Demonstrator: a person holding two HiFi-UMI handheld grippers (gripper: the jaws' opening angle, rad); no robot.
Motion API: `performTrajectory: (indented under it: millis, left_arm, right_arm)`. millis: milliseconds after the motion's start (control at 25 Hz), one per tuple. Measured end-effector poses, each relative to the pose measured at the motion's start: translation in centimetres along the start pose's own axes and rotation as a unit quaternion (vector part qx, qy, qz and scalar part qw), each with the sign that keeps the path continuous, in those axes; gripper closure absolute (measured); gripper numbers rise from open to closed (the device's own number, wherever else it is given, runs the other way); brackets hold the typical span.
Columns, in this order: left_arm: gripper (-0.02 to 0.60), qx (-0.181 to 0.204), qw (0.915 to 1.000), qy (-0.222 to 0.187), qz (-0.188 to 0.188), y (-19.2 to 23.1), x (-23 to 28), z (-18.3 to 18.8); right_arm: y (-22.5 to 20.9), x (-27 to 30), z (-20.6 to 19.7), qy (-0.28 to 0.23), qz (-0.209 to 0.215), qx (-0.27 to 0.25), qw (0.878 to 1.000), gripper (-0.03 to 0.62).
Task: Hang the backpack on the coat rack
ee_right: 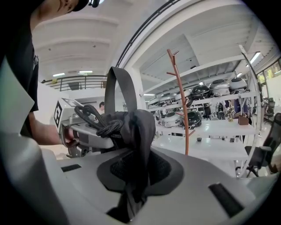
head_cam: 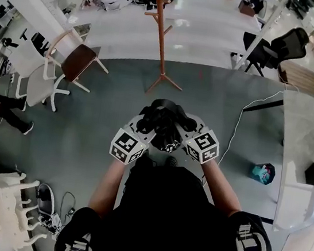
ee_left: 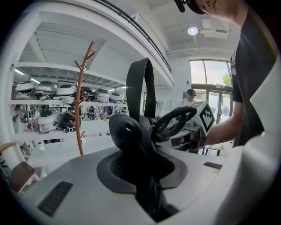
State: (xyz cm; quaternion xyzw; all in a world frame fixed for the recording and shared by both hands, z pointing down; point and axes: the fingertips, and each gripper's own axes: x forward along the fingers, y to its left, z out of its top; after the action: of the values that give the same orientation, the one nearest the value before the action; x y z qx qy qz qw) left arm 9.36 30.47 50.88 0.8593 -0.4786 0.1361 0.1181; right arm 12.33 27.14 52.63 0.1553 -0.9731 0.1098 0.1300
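Note:
The black backpack point(head_cam: 165, 126) hangs between my two grippers in front of the person's body, over the grey floor. My left gripper point(head_cam: 148, 125) is shut on a fold of its black fabric point(ee_left: 131, 140), and a grey strap loop point(ee_left: 140, 83) stands up above the jaws. Pinching the bag from the other side, my right gripper point(head_cam: 184, 127) is shut on dark fabric point(ee_right: 138, 132) next to a braided cord point(ee_right: 99, 123). The orange-brown coat rack point(head_cam: 161, 35) stands upright on the floor a little way ahead; it also shows as the coat rack point(ee_left: 79, 101) and the coat rack point(ee_right: 182, 101).
Long white tables point(head_cam: 176, 32) run behind the rack. A chair with a brown seat point(head_cam: 76, 61) stands at the left and a black office chair point(head_cam: 275, 49) at the back right. A grey table point(head_cam: 303, 154), a white cable and a teal object point(head_cam: 263, 173) are at the right.

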Motion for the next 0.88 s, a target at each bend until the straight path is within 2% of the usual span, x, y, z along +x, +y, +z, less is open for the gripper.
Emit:
performTrajectory:
  millis: [400, 880]
  left_arm:
    - [0.491, 0.008, 1.0, 0.006, 0.0, -3.4, 1.6, -0.1]
    - [0.491, 0.015, 0.9998, -0.004, 0.014, -4.3, 1.5, 0.7]
  right_arm:
    - [-0.8, -3.3, -1.4, -0.008, 0.004, 0.009, 1.0, 0.523]
    - [-0.8, -4.2, -0.8, -0.022, 0.009, 0.016, 1.0, 0.523]
